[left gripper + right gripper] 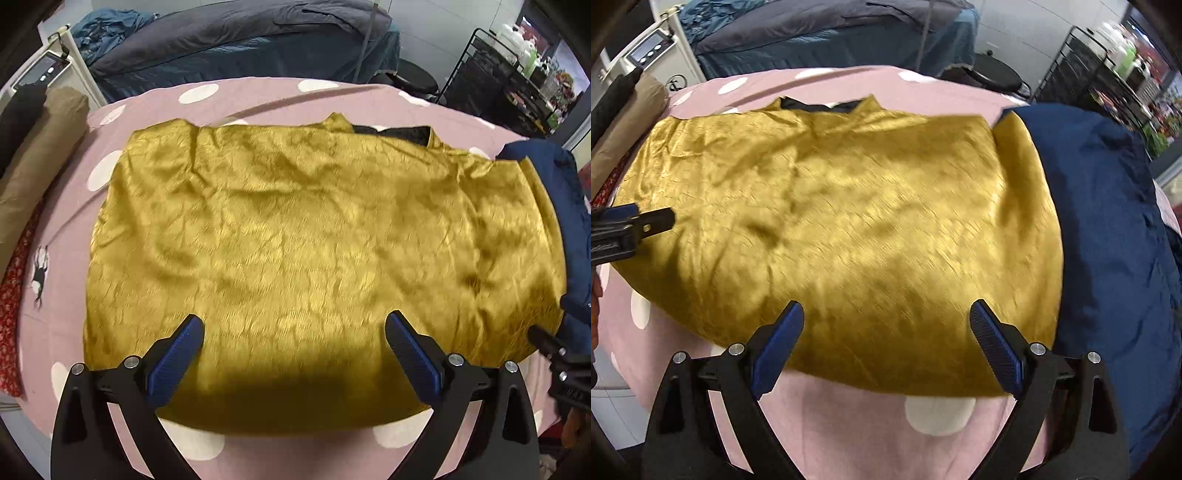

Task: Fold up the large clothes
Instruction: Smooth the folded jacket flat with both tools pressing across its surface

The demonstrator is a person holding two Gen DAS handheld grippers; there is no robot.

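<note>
A large mustard-gold garment (314, 251) lies spread flat on a pink bedspread with white dots (229, 99); its dark collar lining (391, 131) shows at the far edge. My left gripper (293, 332) hovers open over the garment's near edge, nothing between its fingers. In the right wrist view the same gold garment (849, 229) fills the middle, and my right gripper (886, 321) stands open above its near hem. The left gripper (639, 223) pokes in at the left edge there. The right gripper's tip (554, 350) shows at the right of the left wrist view.
A navy blue garment (1108, 240) lies bunched to the right of the gold one, touching it. A tan rolled cushion (40, 166) and red patterned cloth (11, 302) sit at the left. Behind are a dark bed (240, 40), a stool (417, 79) and a black wire shelf (509, 77).
</note>
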